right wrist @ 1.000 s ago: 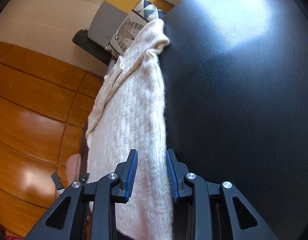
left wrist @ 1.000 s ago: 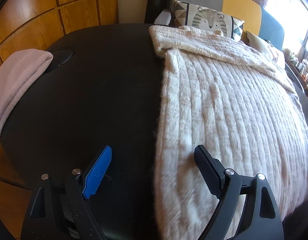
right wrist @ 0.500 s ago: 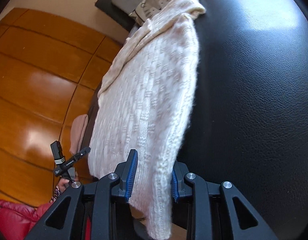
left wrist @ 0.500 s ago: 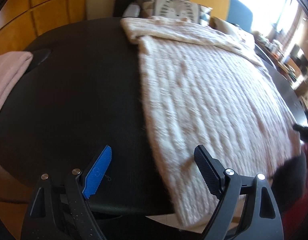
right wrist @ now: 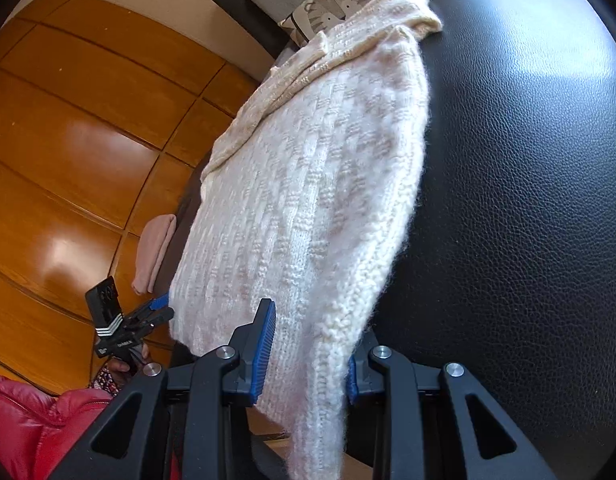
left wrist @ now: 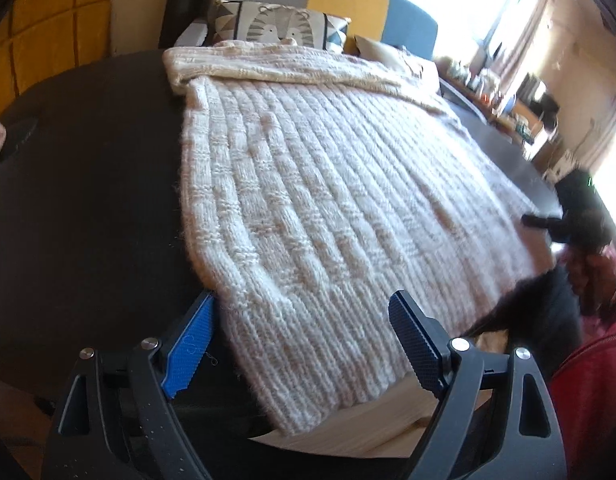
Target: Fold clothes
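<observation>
The left gripper [left wrist: 302, 344], jaws wide and empty, now straddles the sweater's [left wrist: 332, 208] near left corner, which a second ago lay further ahead on the counter [left wrist: 88, 200]. The right gripper [right wrist: 308, 354] stays clamped on the opposite corner, so both-corner lifting looks close.

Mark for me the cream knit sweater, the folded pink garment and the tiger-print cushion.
cream knit sweater [left wrist: 328, 208], left wrist view, middle of the ribbed body.
folded pink garment [right wrist: 154, 254], right wrist view, centre of the fold at the table edge.
tiger-print cushion [left wrist: 276, 30], left wrist view, on the printed tiger face.
</observation>
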